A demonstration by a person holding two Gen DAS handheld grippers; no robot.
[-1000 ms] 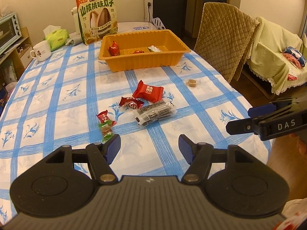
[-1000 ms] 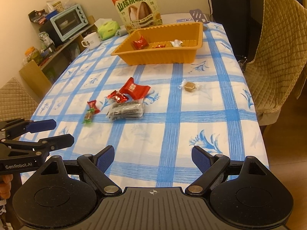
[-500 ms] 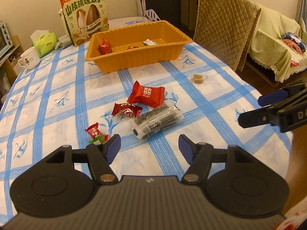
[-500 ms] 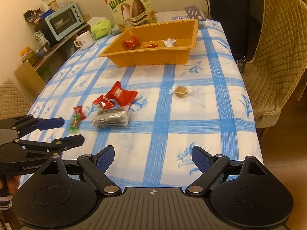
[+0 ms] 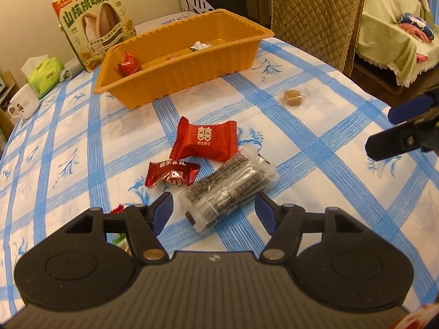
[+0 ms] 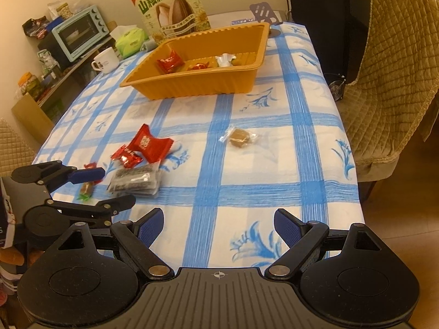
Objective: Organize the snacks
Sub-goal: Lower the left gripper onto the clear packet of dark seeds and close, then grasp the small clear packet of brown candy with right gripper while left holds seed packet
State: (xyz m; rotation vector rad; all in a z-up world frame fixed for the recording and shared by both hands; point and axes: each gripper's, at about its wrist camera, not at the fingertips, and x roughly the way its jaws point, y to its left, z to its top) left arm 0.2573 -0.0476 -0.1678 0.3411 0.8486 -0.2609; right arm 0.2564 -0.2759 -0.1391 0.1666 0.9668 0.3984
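The left gripper [image 5: 213,209] hangs low over the table [image 5: 315,148], its jaws parted fairly wide with nothing pressed between them. The clear pack of dark sticks [image 5: 229,189] lies just beyond the fingertips, its near end reaching into the gap but free of both pads. A small red-and-green candy [image 6: 87,189] lies under the left finger, mostly hidden in the left view.

The right gripper [image 6: 219,226] sits to the right over the near table edge, jaws wide and empty, above bare blue-checked cloth.

Just beyond the pack, touching its far-left side, lies a dark red candy [image 5: 171,174], and behind that a larger red packet [image 5: 205,142] with white characters. Well apart to the right, a brown sweet [image 6: 239,136] in clear wrap lies alone.

Farther back stands the orange tray [image 6: 197,82], holding a red candy [image 6: 169,61], a smaller red one and a white wrapper. Behind the tray a seed bag [image 6: 171,8] stands upright; to its left are a tissue pack [image 6: 129,39] and a white mug [image 6: 105,60]. A quilted chair [image 6: 389,68] stands at the table's right side.
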